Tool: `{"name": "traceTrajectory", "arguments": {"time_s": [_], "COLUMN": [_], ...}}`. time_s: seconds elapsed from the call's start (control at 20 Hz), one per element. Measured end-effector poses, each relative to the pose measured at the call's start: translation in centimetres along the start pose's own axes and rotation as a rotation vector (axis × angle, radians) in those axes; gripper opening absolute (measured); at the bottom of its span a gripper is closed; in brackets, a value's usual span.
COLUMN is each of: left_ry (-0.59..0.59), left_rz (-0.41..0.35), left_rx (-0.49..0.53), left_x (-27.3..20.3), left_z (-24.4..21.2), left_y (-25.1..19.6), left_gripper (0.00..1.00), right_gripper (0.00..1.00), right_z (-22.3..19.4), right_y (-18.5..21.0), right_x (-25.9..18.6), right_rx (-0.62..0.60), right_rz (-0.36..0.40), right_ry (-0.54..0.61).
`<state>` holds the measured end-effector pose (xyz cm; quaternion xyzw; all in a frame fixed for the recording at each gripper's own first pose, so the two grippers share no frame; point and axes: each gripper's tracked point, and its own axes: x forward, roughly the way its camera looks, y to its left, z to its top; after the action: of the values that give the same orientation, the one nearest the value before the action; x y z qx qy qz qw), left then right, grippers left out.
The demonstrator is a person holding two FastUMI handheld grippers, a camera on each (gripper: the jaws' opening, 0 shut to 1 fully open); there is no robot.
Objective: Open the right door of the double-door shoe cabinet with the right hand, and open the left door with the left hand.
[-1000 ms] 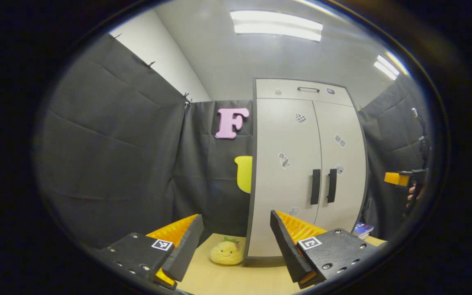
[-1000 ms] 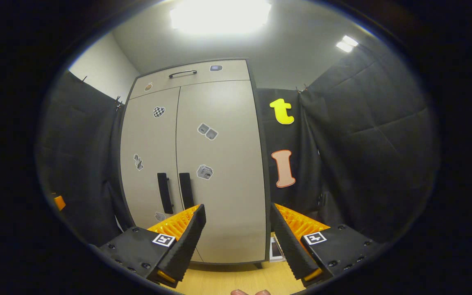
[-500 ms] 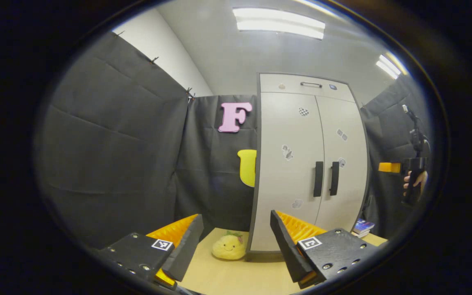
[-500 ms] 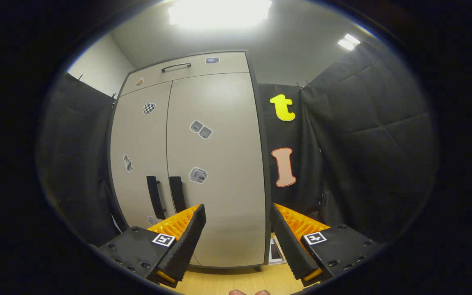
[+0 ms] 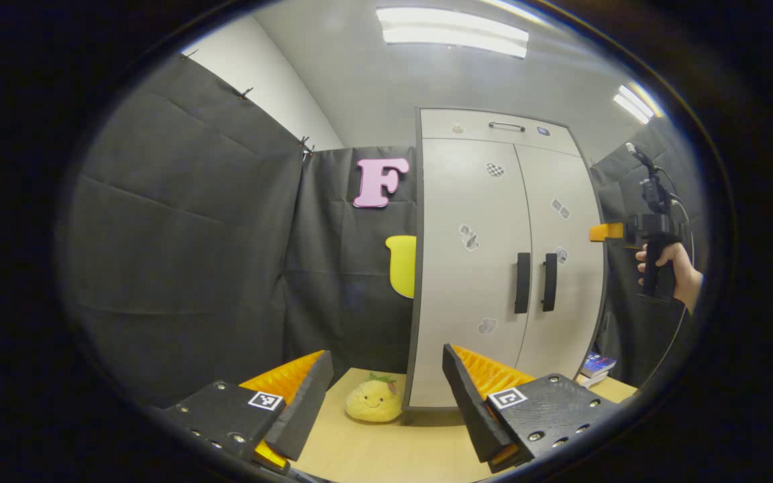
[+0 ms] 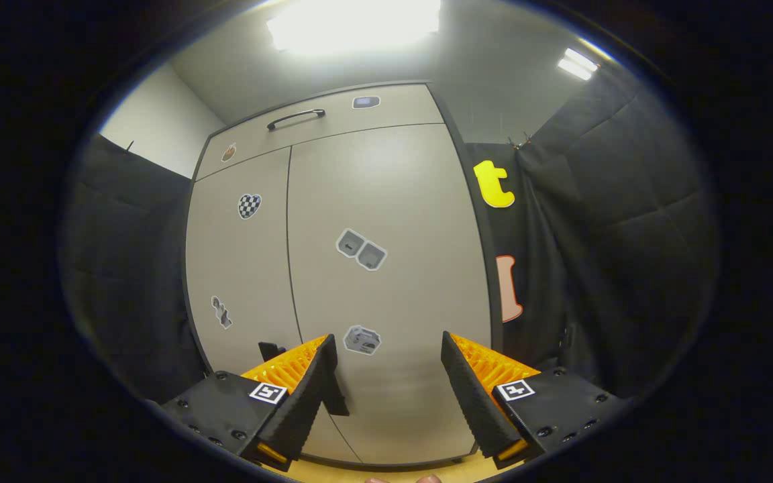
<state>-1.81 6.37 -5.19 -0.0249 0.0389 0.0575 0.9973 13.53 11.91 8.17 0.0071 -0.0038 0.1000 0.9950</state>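
Note:
The pale double-door shoe cabinet (image 5: 487, 221) stands shut on the table, right of centre in the left gripper view. Its two dark vertical handles (image 5: 535, 282) sit side by side at the middle seam. My left gripper (image 5: 386, 396) is open and empty, well short of the cabinet. A hand (image 5: 678, 268) holds my right gripper (image 5: 604, 233) in front of the right door's outer edge. In the right gripper view the right door (image 6: 386, 201) is close ahead. My right gripper (image 6: 386, 392) is open and empty, its left finger partly hiding the handles (image 6: 270, 350).
A yellow plush toy (image 5: 373, 406) sits on the wooden table (image 5: 393, 449) at the cabinet's left foot. Books (image 5: 594, 367) lie at its right foot. A top drawer with a bar handle (image 6: 296, 119) sits above the doors. Black cloth walls close in on both sides.
My right gripper has risen and moved closer to the cabinet, so the handles have slid down behind its left finger. The left gripper has hardly moved.

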Motion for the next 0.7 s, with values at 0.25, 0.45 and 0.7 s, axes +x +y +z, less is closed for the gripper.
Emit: {"name": "traceTrajectory", "arguments": {"time_s": [0.25,0.45,0.7], "left_ry": [0.024,0.055,0.084], "left_rz": [0.010,0.054,0.131], "left_rx": [-0.016,-0.036,-0.037], "left_x": [0.7,0.8,0.8], "left_z": [-1.4,-2.8,-4.3], "left_y": [1.0,3.6,6.6], "left_gripper": [0.95,0.94,0.94], "right_gripper": [0.98,0.98,0.98], "right_z": [-2.1,-4.5,-7.8], "right_y": [4.9,7.0,6.7], "right_x": [3.7,5.6,7.3], "right_rx": [0.002,-0.045,-0.122], "right_rz": [0.063,0.068,-0.007], "right_ry": [0.063,0.111,0.175]}}
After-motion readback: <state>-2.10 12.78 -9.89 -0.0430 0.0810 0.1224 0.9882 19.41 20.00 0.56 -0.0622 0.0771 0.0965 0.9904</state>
